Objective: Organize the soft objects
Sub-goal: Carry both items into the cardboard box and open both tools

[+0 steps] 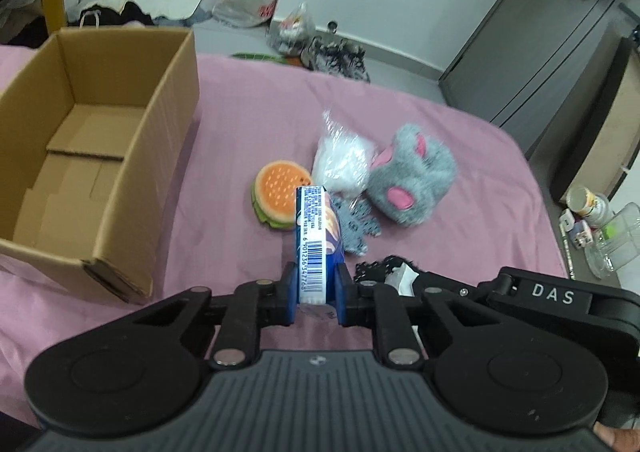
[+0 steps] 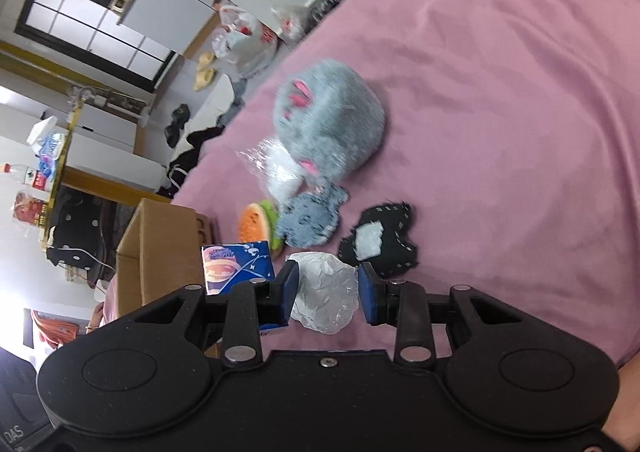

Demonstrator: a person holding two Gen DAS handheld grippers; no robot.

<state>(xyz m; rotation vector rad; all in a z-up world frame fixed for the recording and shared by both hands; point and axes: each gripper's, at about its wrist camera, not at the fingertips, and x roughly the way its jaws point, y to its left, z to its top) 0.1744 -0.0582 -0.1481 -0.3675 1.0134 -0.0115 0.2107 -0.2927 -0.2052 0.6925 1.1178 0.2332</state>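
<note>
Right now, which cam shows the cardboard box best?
Left wrist: the cardboard box shows its whole open interior, nothing inside. The right wrist view catches only an outer corner behind the blue tissue pack.

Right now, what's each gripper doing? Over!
Left gripper shut on blue tissue pack. Right gripper open around crinkly white packet. Cardboard box empty, path clear. Plush toys still on bed.

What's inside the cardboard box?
The cardboard box shows only its own bottom flaps; no soft objects inside. The near wall hides the closest strip of floor, so that part can't be checked.
</note>
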